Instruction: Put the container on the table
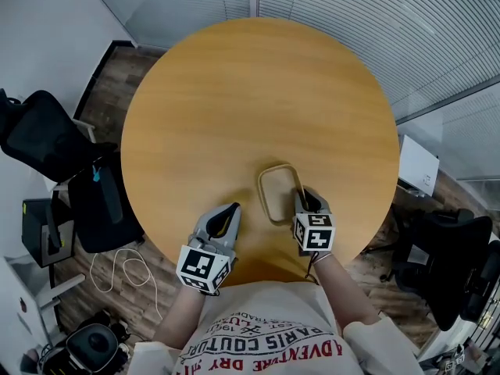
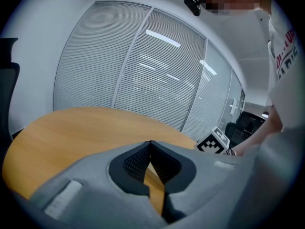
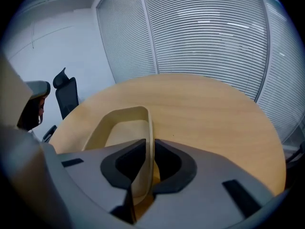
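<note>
1. The container [image 1: 280, 194] – a shallow, beige, rounded-rectangle tray, empty inside – sits in the lower middle of the head view. It is on the near part of the round wooden table [image 1: 258, 92], just ahead of the person's body.

2. The right gripper [image 1: 307, 200] is at the container's right-hand long side. In the right gripper view the right gripper [image 3: 148, 144] has its jaws closed narrowly on the thin side wall of the container [image 3: 114, 128]. One pad is inside the tray and the other outside, with the rim running up between them.

3. The rest of the tray stretches away from those jaws toward the upper left of the right gripper view, its far end pointing at the middle of the table.

4. The left gripper [image 1: 230, 212] is low and left of the container in the head view, near it but apart from it. In its own view the left gripper [image 2: 150, 144] has its tips pressed together with nothing caught between them – only bare tabletop shows through the gap lower down.

5. Progress, as I judge it: the container is over the table and looks set down, or very nearly so. From these angles I cannot be sure its base lies fully flat on the wood.

6. What seems left is to let go of the wall and draw the right gripper clear without dragging the tray.
</note>
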`<act>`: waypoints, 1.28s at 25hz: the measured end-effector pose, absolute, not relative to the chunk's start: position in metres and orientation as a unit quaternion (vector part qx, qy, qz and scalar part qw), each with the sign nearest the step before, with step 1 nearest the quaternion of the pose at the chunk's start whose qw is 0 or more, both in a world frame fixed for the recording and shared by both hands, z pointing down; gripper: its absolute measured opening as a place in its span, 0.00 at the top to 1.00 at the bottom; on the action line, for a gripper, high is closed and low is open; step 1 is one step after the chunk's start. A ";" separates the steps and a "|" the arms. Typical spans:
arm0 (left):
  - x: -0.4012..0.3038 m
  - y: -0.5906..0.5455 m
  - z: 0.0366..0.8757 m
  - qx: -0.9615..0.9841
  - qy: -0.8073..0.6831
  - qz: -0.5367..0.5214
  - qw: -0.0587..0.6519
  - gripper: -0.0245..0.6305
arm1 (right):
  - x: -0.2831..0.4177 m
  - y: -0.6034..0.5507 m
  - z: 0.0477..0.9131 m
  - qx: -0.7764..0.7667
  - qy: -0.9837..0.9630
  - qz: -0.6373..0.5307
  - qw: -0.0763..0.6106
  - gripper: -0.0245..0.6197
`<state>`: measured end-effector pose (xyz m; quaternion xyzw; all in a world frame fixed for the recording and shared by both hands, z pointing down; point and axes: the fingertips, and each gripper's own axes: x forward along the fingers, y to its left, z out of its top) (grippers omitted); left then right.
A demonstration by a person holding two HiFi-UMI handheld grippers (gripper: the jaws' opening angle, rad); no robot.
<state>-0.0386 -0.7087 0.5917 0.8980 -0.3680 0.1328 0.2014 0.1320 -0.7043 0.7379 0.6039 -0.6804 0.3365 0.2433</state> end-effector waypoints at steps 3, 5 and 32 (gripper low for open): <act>-0.043 -0.704 0.586 0.897 -0.373 0.129 0.199 0.95 | 0.133 -0.703 0.723 0.611 -0.683 0.326 0.231 0.85; -0.048 -0.702 0.581 0.896 -0.378 0.125 0.196 0.95 | 0.133 -0.704 0.707 0.621 -0.687 0.309 0.219 0.85; -0.094 -0.651 0.471 0.912 -0.396 0.057 0.090 0.95 | 0.093 -0.620 0.491 0.639 -0.764 0.077 0.058 0.95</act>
